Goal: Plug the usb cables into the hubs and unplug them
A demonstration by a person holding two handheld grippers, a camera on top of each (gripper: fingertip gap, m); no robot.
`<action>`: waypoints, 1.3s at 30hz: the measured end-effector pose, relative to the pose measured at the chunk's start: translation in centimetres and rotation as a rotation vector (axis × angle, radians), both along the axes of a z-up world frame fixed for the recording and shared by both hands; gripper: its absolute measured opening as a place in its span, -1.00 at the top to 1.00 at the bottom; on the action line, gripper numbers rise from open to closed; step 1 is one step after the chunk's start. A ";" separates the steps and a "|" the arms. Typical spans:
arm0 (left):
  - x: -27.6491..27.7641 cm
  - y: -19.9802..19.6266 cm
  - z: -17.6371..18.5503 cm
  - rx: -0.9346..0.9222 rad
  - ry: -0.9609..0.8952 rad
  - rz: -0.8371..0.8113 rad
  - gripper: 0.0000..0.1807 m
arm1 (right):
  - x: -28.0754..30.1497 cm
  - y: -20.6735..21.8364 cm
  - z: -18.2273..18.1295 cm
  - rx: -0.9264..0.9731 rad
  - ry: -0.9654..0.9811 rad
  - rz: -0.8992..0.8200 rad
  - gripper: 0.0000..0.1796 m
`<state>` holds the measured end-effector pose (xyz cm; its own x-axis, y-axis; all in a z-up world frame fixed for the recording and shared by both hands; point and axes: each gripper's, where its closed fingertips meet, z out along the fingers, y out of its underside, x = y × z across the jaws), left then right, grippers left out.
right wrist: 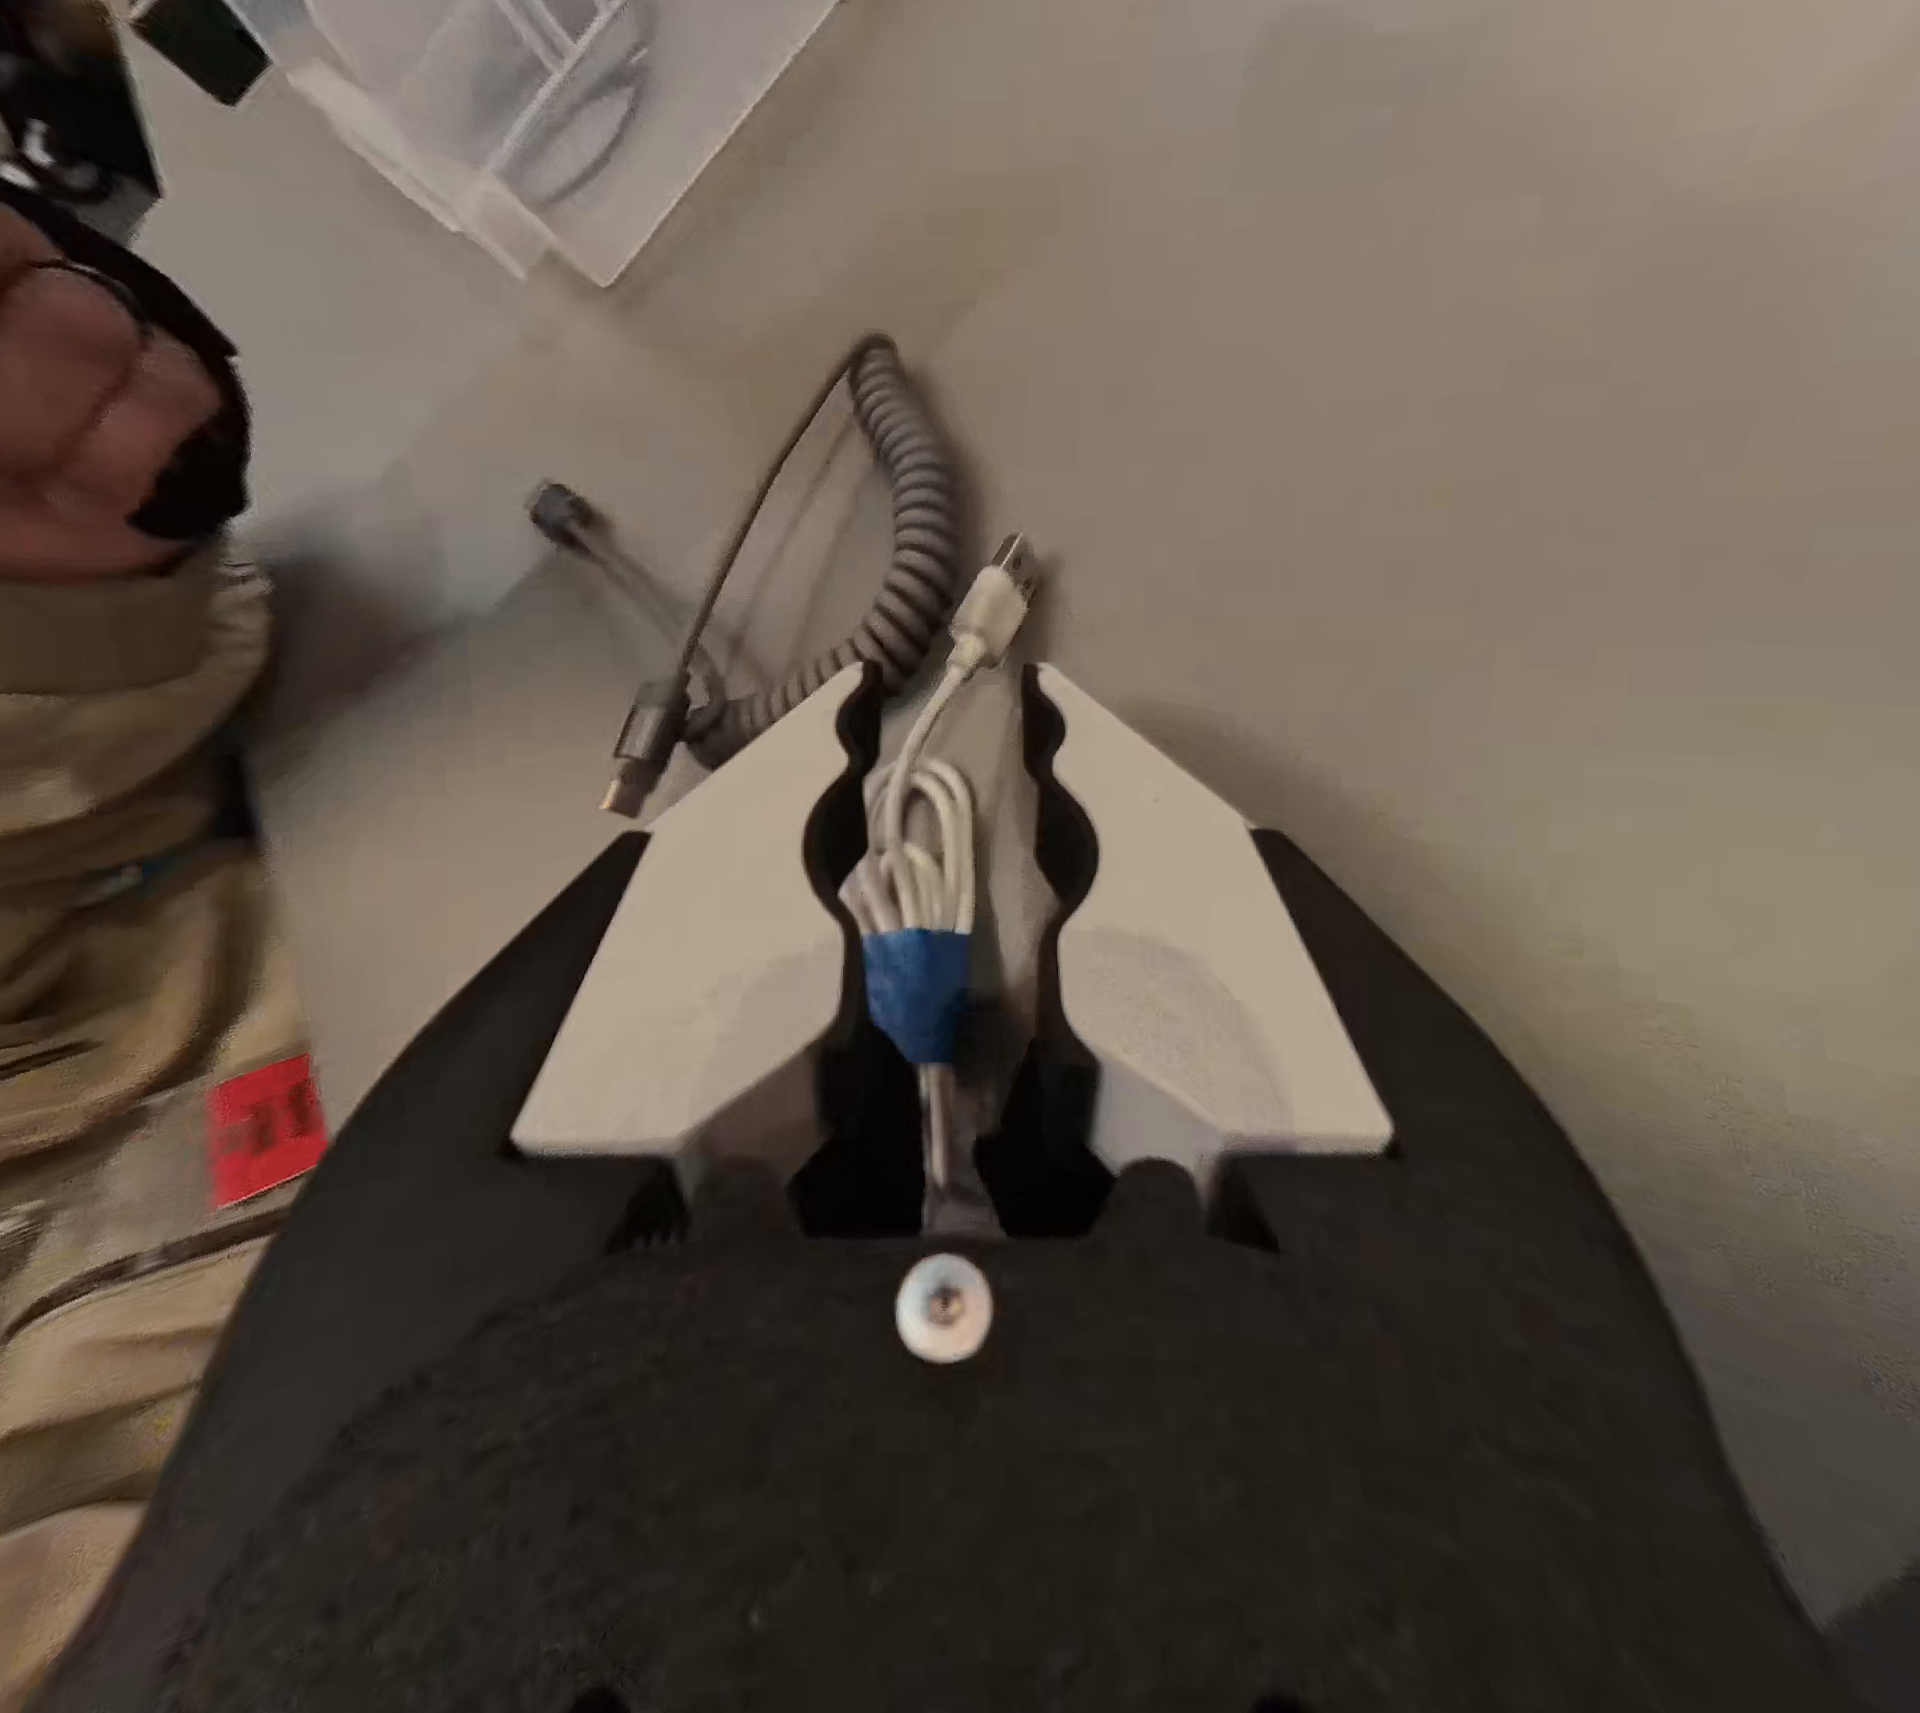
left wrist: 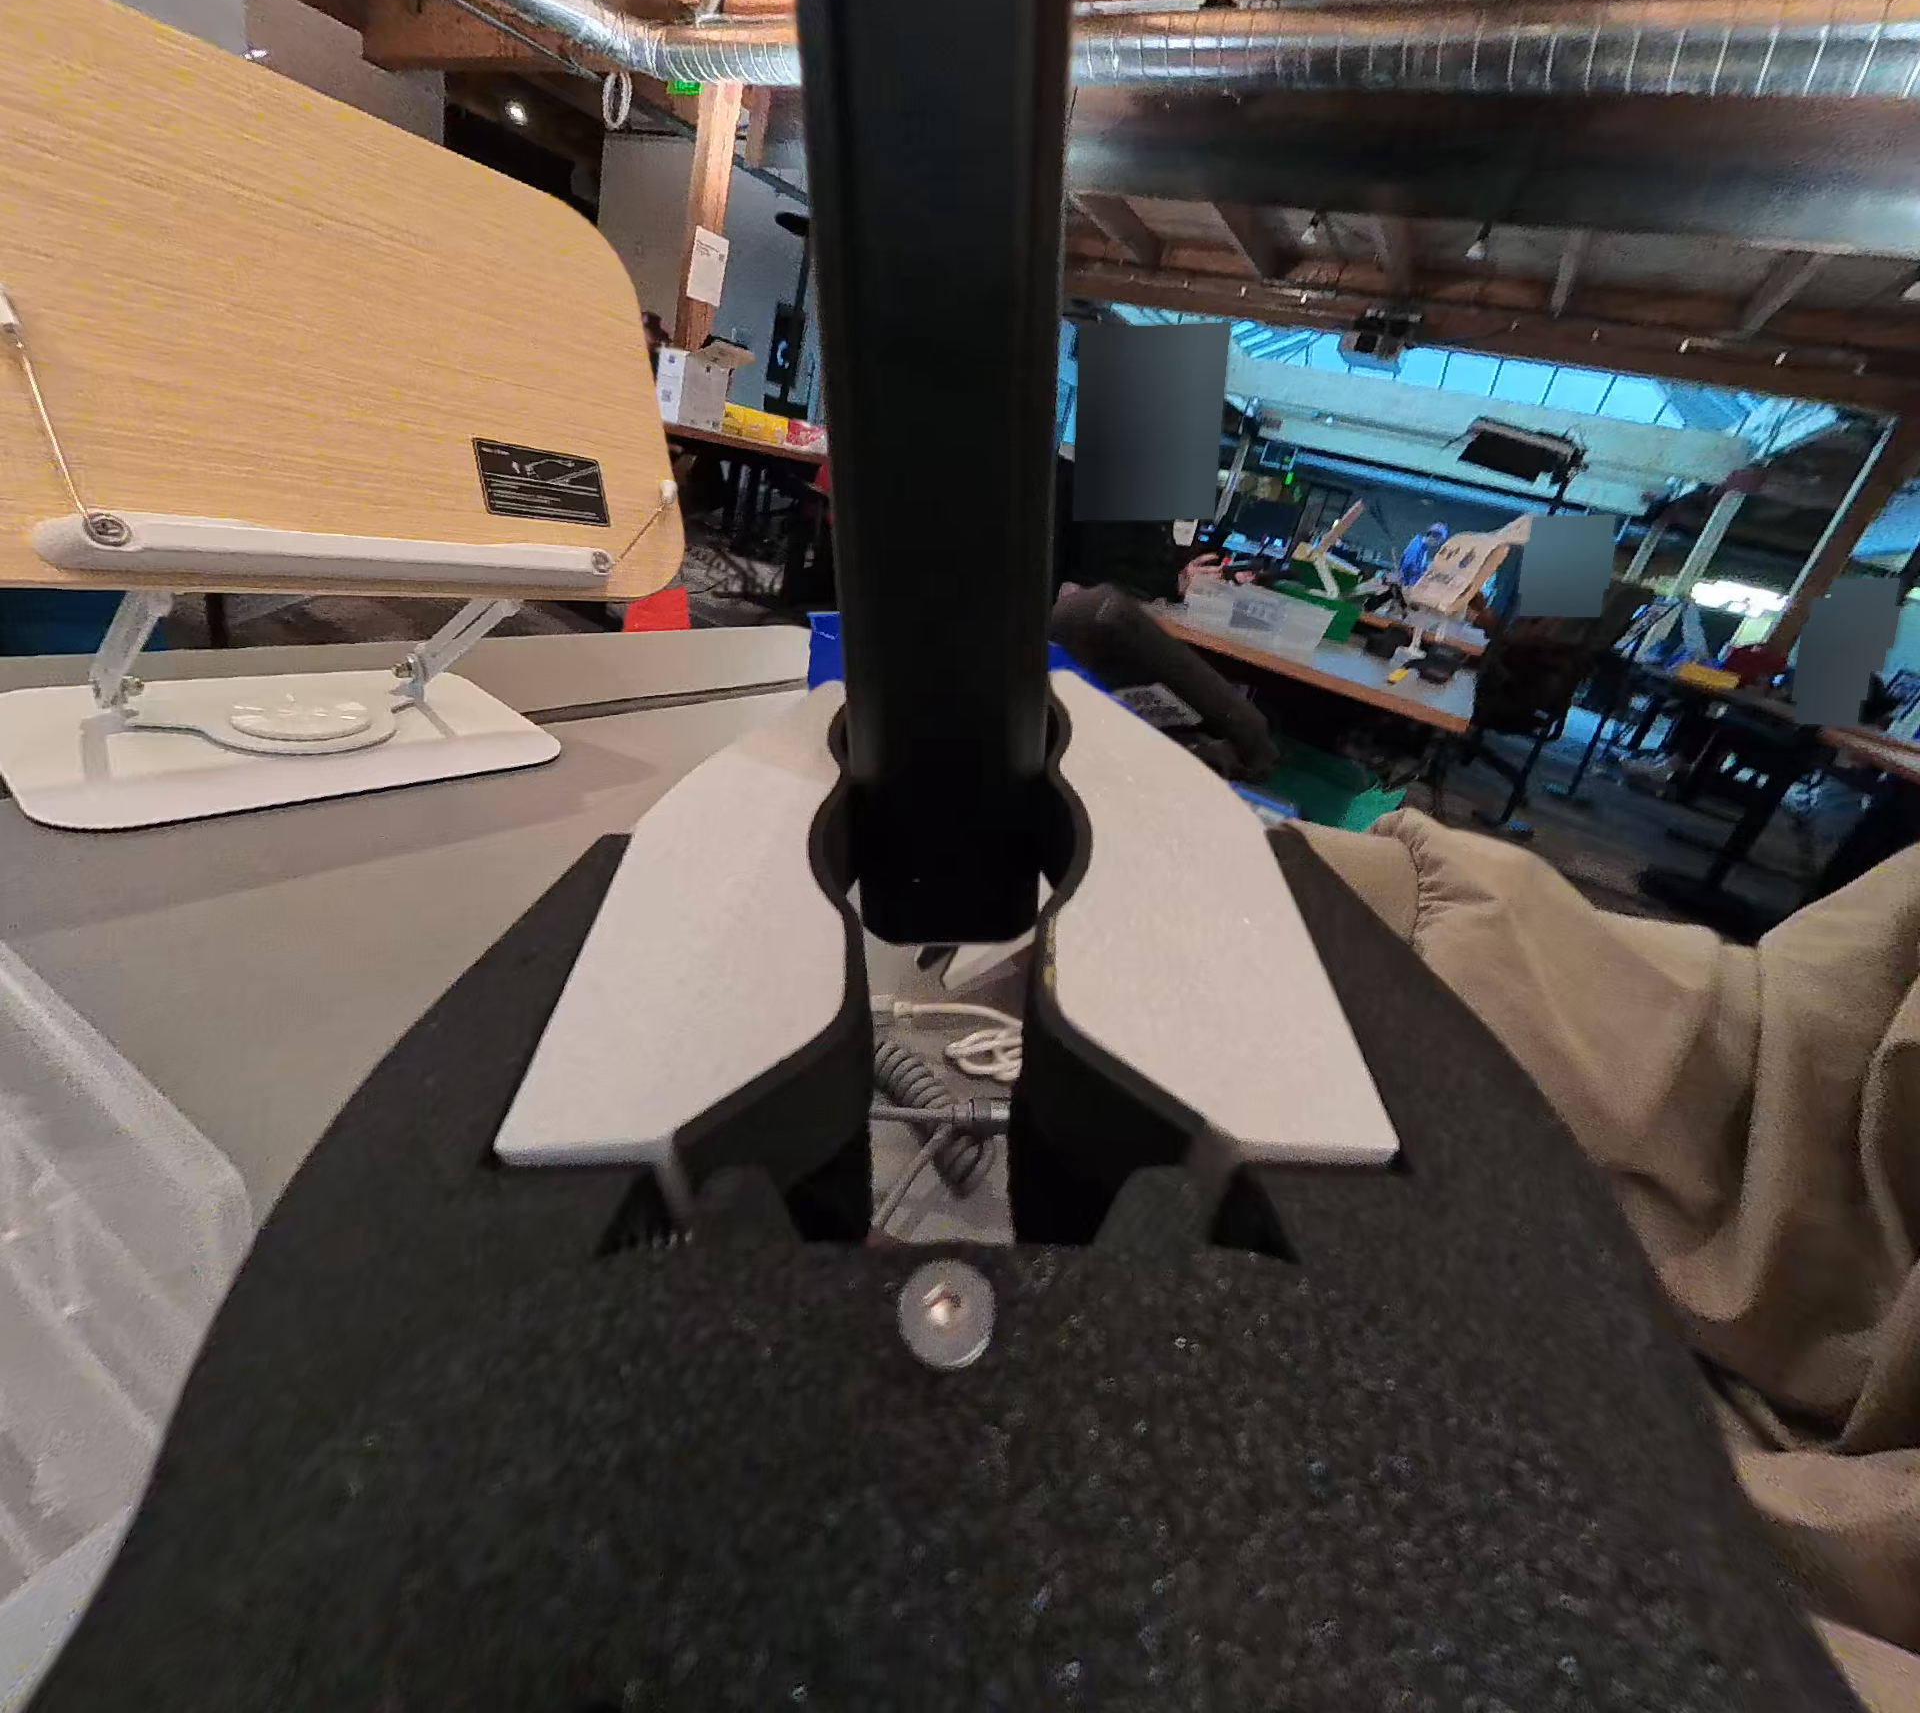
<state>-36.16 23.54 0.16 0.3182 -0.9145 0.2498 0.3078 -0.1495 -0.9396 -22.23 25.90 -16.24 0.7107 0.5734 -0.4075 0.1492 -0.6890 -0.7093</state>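
The right gripper [right wrist: 948,697], parted, hangs over a bundled white cable [right wrist: 925,842] beside a grey coiled cable [right wrist: 920,510].

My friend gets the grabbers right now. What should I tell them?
Left gripper: shut on a tall black hub, held upright.
Right gripper: open, over the white cable bundled with blue tape; its plug lies free on the table.
Grey coiled cable lies beside it, loose.
Done: nothing visibly plugged in.
Left: grab a plug, push it in, pull it out.

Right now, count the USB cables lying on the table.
2: a white cable bundled with blue tape, between the right gripper fingers, and a grey coiled cable to its left. Others may be hidden.
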 end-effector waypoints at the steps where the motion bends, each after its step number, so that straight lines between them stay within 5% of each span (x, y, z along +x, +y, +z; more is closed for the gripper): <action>1: -0.2 0.2 0.0 -0.012 -0.015 -0.002 0.66 | -0.1 -0.2 -0.3 -0.035 0.010 0.005 0.72; 10: 0.1 1.5 -2.1 -0.059 0.036 0.014 0.67 | -1.4 -0.1 -1.8 -0.112 -0.027 -0.009 0.97; 14: 0.5 1.5 -2.5 -0.071 0.052 0.010 0.67 | 2.9 1.9 1.4 0.301 -0.494 -0.008 0.97; 18: 0.6 1.6 -2.7 -0.082 0.056 0.010 0.67 | 4.8 1.6 2.0 0.578 -0.966 0.178 0.97; 23: 0.7 1.8 -3.2 -0.094 0.079 0.019 0.67 | 3.0 0.7 0.1 0.593 -0.908 0.255 0.97; 30: 0.6 3.2 -5.0 -0.132 0.155 0.099 0.67 | 1.6 0.4 2.3 0.620 -0.793 0.230 0.97; 39: 3.7 3.8 -4.9 -0.074 0.184 0.167 0.67 | -6.0 -2.6 11.9 0.754 -0.637 0.183 0.97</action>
